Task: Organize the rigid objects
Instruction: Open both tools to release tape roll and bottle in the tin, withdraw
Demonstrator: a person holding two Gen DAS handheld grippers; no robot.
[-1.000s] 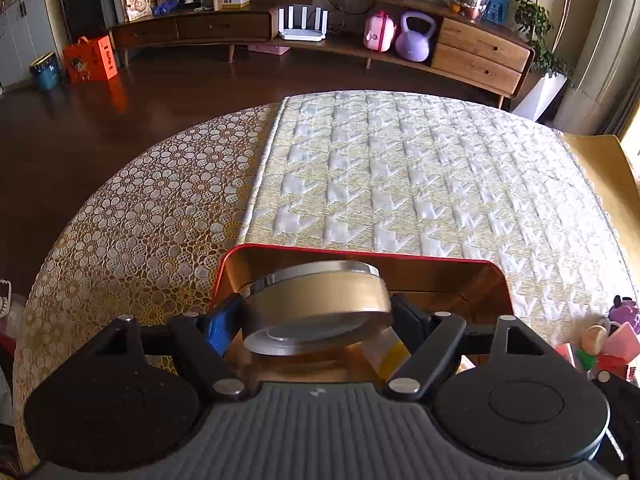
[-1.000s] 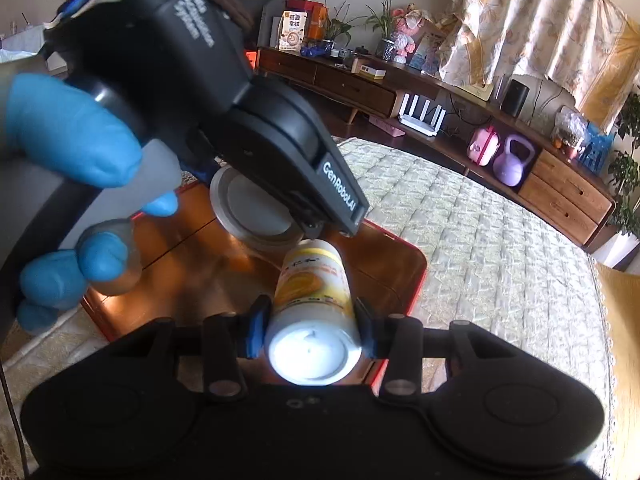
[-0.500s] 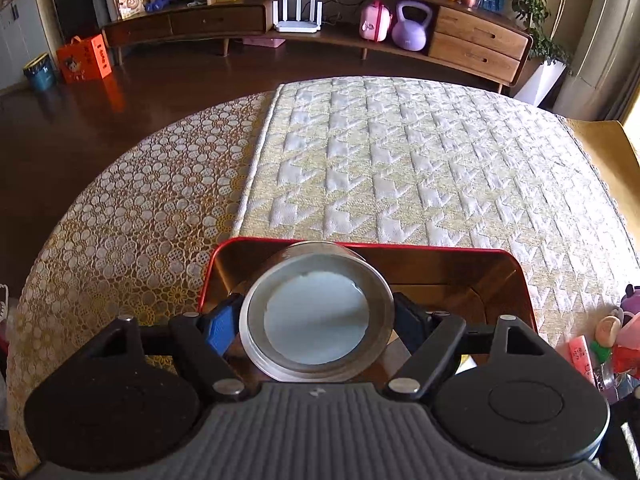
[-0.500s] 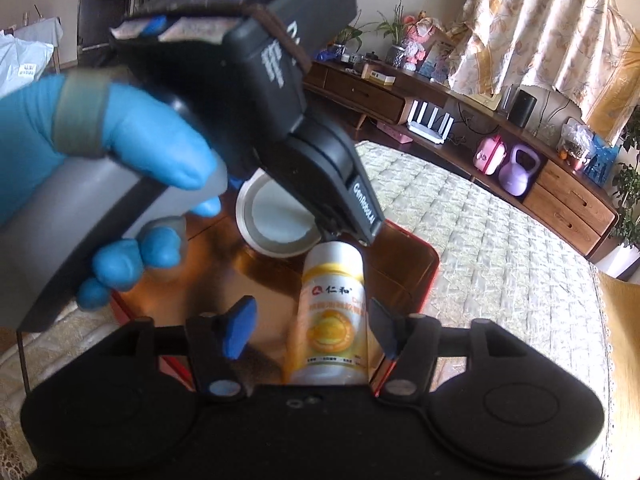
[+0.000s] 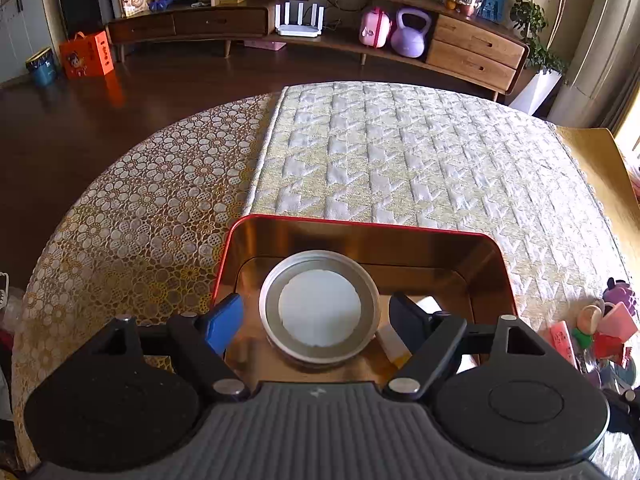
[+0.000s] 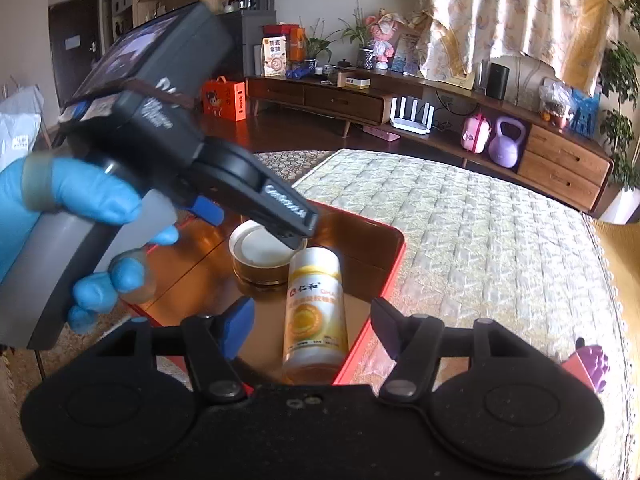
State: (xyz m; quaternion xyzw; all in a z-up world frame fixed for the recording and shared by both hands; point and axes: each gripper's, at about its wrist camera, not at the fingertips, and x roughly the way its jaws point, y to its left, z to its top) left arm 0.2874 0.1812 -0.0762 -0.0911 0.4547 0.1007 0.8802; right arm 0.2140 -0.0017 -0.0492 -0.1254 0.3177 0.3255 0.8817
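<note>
Copper-toned inside, the red tray point(image 5: 496, 248) now holds both things: the round tin point(image 5: 320, 308) sits flat on its floor, and the yellow bottle point(image 6: 316, 308) lies on its side just beside it. A second ago each was still gripped. Now the left gripper point(image 5: 316, 320) hangs over the tin with jaws wide and clear of it, and the right gripper point(image 6: 312, 328) stands open around the bottle (pads off it). Both placements look done; more toys point(image 5: 600, 324) wait on the bench point(image 5: 400, 152).
</note>
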